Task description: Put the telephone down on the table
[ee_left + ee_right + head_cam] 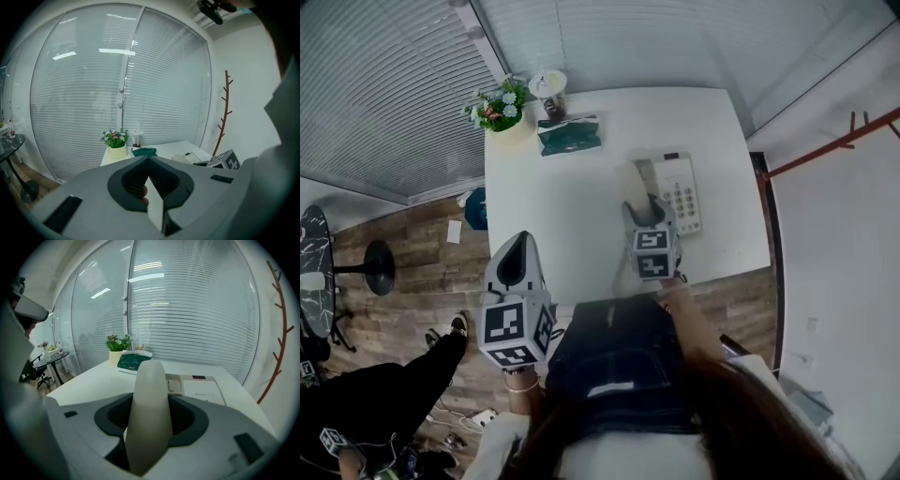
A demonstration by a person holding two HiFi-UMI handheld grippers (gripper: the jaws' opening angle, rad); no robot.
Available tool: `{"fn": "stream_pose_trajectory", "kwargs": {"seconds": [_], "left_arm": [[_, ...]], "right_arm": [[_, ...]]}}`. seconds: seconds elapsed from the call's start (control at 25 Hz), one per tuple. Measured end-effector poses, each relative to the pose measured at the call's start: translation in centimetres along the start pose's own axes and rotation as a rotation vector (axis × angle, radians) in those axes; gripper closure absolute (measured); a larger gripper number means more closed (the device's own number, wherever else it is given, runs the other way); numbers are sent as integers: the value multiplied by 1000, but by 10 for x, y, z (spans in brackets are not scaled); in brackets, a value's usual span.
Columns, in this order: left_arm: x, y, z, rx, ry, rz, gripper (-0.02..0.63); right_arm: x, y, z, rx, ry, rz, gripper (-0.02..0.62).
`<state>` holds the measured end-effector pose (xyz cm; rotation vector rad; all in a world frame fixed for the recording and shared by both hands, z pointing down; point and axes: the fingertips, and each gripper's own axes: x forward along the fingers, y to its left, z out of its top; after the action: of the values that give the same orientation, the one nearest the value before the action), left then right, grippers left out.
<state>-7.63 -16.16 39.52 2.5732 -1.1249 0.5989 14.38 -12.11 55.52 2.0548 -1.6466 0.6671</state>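
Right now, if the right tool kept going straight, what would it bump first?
Probably the telephone base, just ahead on the table; the handset in the right tool would touch first, though depth is unclear.

telephone handset point(149, 418): smooth matt plastic | table point(562, 202): smooth matt white top | floor point(408, 258): wood-grain planks

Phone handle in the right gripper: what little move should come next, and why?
Probably lower the right gripper toward the bare white table, to the left of the telephone base in the head view. Its fingers are closed on the handset, which is off the base's empty cradle, and that patch of table looks free for setting it down.
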Motion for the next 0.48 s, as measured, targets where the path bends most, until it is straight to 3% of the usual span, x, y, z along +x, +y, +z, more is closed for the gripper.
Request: {"fn": "stream_pose_trajectory", "kwargs": {"seconds": [0.48], "left_arm": [[-8, 12, -4, -48, -6, 53, 606]], "right_arm": [[13, 24, 9, -45, 6, 80, 379]]}}
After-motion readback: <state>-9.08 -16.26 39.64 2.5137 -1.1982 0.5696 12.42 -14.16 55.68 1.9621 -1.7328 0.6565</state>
